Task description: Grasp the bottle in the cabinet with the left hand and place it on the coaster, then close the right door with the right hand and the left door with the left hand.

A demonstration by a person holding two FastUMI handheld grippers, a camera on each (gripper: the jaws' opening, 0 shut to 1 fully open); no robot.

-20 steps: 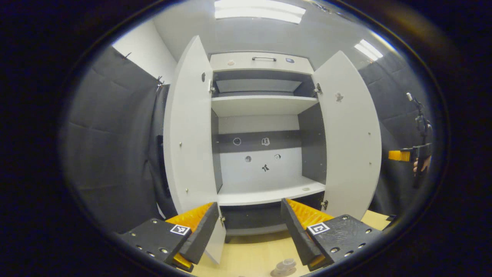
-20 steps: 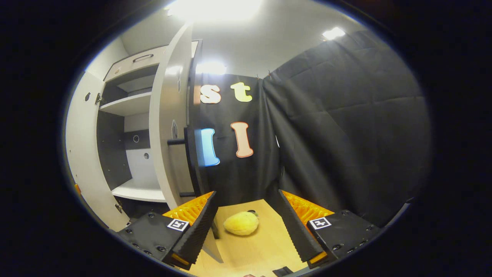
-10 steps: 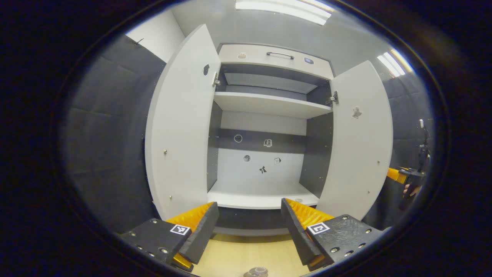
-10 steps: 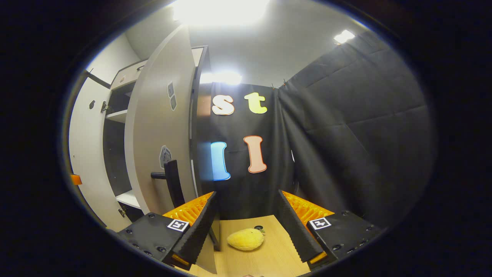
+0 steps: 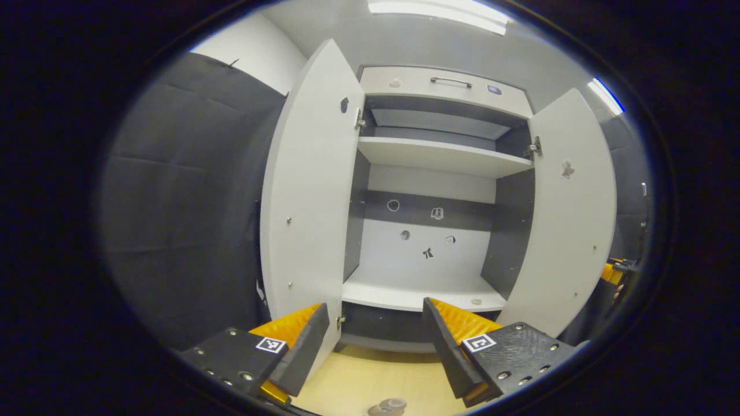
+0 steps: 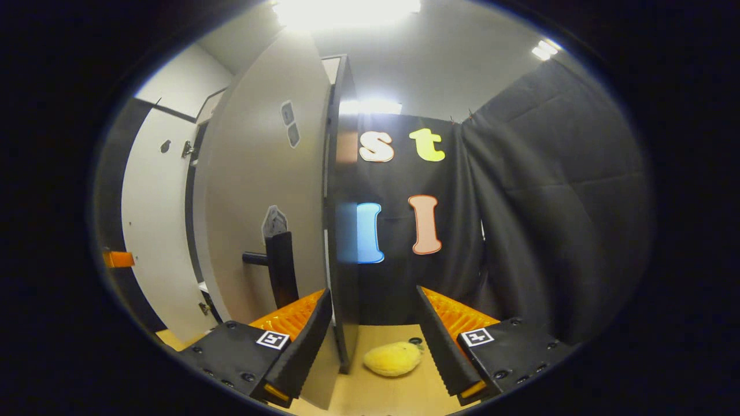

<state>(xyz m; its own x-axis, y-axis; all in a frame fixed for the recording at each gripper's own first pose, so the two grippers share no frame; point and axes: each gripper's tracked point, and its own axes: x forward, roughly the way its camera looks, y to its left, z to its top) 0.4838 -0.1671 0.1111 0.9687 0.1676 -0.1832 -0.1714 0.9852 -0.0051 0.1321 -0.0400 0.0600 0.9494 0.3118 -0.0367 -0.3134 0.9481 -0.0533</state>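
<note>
Over the last second the right claw (image 6: 373,338) has swung round behind the right door (image 6: 260,190), so that door's outer face and dark handle (image 6: 280,268) now sit just ahead of its left finger, where a second ago the cabinet's inside was plain to see; that reads as the approach for the first door closing. The left claw (image 5: 373,341) has drifted slightly to the left and now faces the cabinet (image 5: 439,190) square on, with the left door (image 5: 309,190) just beyond its left finger. Both claws are spread open and grip nothing. The shelves look bare, so the bottle seems to be out already; a small round clear object (image 5: 388,406) at the bottom edge of the left gripper view, on the wooden counter (image 5: 370,381), may be the bottle on its coaster, though too little shows to be sure. A yellow plush toy (image 6: 392,358) lies on the counter between the right claw's fingers, near the foot of the right door but outside its closing swing, by my guess.
</note>
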